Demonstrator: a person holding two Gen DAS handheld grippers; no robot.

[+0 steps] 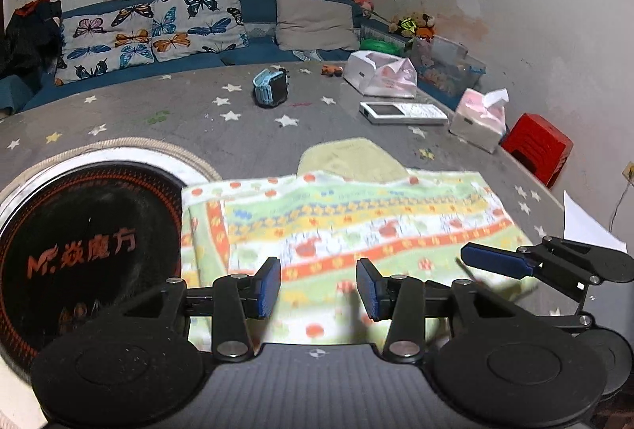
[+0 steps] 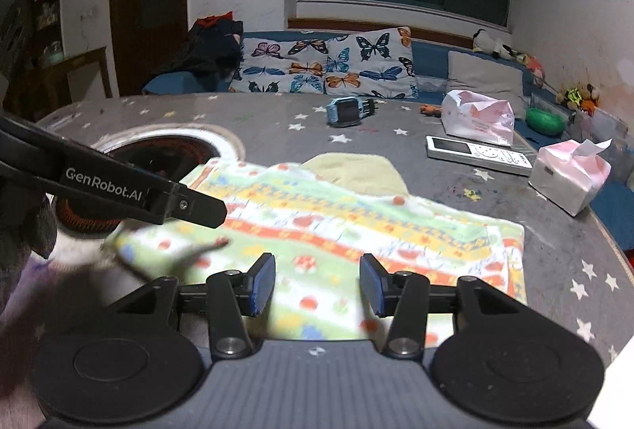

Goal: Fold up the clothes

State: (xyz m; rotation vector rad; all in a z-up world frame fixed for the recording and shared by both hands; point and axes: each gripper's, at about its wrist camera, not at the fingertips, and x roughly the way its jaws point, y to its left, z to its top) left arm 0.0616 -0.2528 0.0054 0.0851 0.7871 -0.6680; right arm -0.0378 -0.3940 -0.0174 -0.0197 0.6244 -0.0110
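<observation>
Both tools are spread, nothing between the pads. Left tool [image 1: 319, 288] hangs over the near edge of the cloth [image 1: 337, 231]; right tool [image 2: 317, 284] does the same over its own stretch of that edge. Each shows at the side of the other's view, so they sit side by side, close together. No pinch visible on either.

Cloth lies on the desk [image 1: 158, 104] just ahead of and under both tools, already doubled: layered edges show at its left end in the left view, and at its right end in the right view. A plain yellow-green piece [image 1: 352, 159] pokes out from its far side; can't tell if it's a separate garment or the lining.

My read: a fold looks laid down and let go. Next move likely calls for re-gripping one short end, both tools on its two corners, and carrying it across for another fold. Keep the layers aligned, since they'll slip.

Count beyond the cloth:
- 1 round black burner [image 1: 79, 250], left of the left tool
- 1 blue watch [image 1: 271, 88], far centre
- 1 white remote [image 1: 402, 112]
- 1 tissue box [image 1: 479, 120], 1 white bag [image 1: 380, 72]
- 1 small orange toy [image 1: 332, 70]
- 1 red stool [image 1: 539, 147], off the desk, far right
</observation>
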